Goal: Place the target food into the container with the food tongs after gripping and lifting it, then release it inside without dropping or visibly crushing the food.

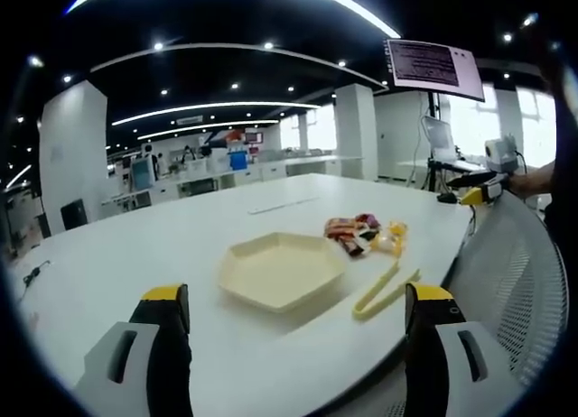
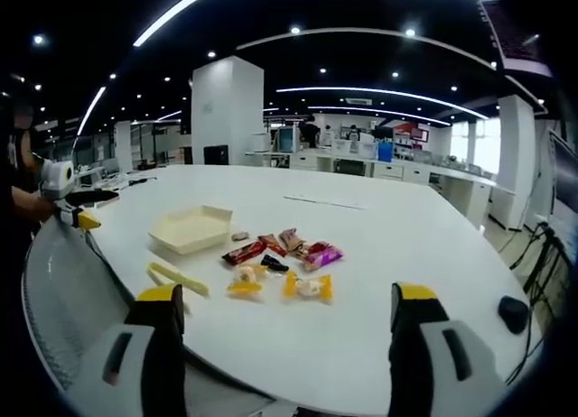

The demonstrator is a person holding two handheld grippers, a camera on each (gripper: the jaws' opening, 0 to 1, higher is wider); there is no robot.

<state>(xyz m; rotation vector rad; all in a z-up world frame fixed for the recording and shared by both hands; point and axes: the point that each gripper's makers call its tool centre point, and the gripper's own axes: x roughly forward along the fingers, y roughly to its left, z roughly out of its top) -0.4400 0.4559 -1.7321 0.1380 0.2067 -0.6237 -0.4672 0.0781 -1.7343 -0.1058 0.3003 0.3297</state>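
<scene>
Counter: a large white counter (image 1: 181, 245) is seen in both views, carrying all the items near its near edge.
Container: a pale yellow hexagonal tray (image 1: 282, 269) is set on the counter, a little in from the near edge; nothing is seen inside it.
Food tongs: yellow tongs (image 1: 384, 291) lie flat on the counter, just beside the tray, close to the near edge.
Food: a cluster of wrapped snacks (image 2: 280, 264) is spread near the tray and tongs, apart from both; red, purple and yellow wrappers are made out.
Left gripper (image 1: 298, 304): its fingers are held wide apart, released, with nothing between them, short of the near edge.
Right gripper (image 2: 284, 304): its fingers are likewise spread and released, held off the counter edge.
</scene>
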